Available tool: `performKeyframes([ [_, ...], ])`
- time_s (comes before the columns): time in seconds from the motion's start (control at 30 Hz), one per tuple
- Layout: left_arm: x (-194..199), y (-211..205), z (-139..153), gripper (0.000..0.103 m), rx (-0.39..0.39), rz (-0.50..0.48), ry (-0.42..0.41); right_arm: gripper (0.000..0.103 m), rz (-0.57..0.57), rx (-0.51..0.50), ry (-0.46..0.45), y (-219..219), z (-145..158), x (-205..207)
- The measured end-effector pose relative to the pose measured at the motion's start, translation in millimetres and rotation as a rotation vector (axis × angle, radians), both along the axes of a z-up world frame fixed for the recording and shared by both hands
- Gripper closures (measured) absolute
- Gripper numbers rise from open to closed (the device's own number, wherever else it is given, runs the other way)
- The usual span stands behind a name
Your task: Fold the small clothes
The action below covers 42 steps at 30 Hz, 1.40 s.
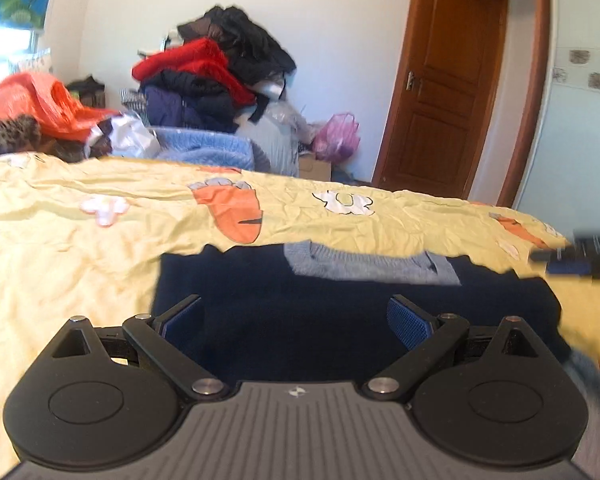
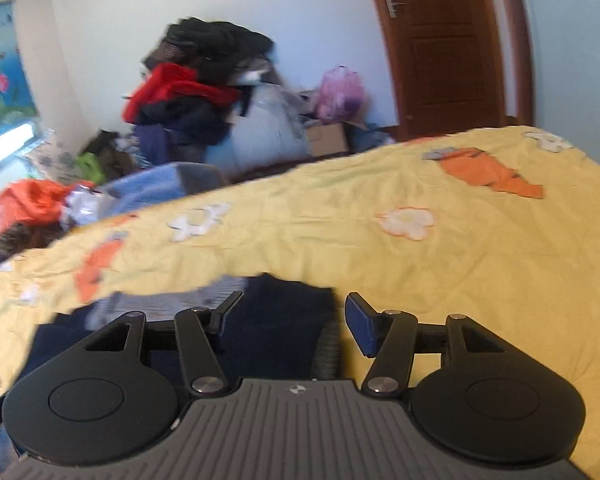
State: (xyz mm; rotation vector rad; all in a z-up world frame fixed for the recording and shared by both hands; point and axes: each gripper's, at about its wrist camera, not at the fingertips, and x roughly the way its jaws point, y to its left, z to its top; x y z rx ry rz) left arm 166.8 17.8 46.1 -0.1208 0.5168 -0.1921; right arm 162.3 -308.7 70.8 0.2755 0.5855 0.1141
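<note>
At twelve o'clock of left gripper (image 1: 296, 320), jaws apart: navy sweater (image 1: 320, 320), lying nine-to-three. Right gripper (image 2: 290, 320) likewise spread, over its three-o'clock edge.

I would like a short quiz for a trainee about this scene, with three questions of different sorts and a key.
1. True or false: the left gripper is open.
2. The navy sweater lies on: A) a wooden table B) a yellow bedsheet C) the floor.
3. Fill in: the sweater's collar is ____ in colour.

Key: 1 true, its jaws stand wide apart above the sweater. 2 B. 3 grey. The right gripper is open too, at the sweater's edge.
</note>
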Motion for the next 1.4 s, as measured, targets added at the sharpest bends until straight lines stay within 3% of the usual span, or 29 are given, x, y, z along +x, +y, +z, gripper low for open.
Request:
performKeyframes([
  [0.1,38,-12,-7,0.004,0.026,0.006,0.107,0.044,0.084,-0.093,0.047,32,-17,9],
  [0.23,65,-13,-28,0.004,0.088,0.024,0.223,0.045,0.101,-0.163,0.084,45,-45,14],
  [0.3,59,-14,-37,0.002,0.166,-0.01,0.155,0.045,0.142,-0.223,0.028,47,-52,6],
  [0.37,62,-7,-40,0.0,0.131,-0.012,0.159,0.044,0.16,-0.257,-0.002,48,-57,3],
  [0.47,69,-14,-41,0.0,0.179,0.011,0.165,0.044,0.148,-0.241,0.002,43,-57,5],
  [0.6,53,-19,-30,0.0,0.221,0.092,0.162,0.042,0.11,-0.309,0.005,57,-52,-6],
  [0.7,9,-16,-13,0.0,0.132,0.047,0.141,0.034,0.07,-0.241,-0.003,62,-38,-41],
  [0.77,-20,-18,-13,0.0,0.091,0.01,0.133,0.022,0.096,-0.195,-0.025,65,-36,-66],
  [0.9,-50,-33,-35,0.0,0.135,-0.029,0.203,0.021,0.099,-0.191,0.03,72,-46,-86],
  [0.93,-56,-38,-38,0.0,0.174,-0.024,0.171,0.021,0.088,-0.197,0.056,72,-51,-87],
  [1.13,-45,-40,-40,0.0,0.186,-0.008,0.174,0.008,0.1,-0.259,0.06,83,-62,-88],
  [1.23,-47,-40,-41,0.0,0.184,-0.007,0.173,0.007,0.084,-0.289,0.078,87,-60,-90],
  [1.4,-50,-40,-42,0.0,0.185,-0.006,0.17,0.0,0.053,-0.303,0.106,92,-60,-126],
])
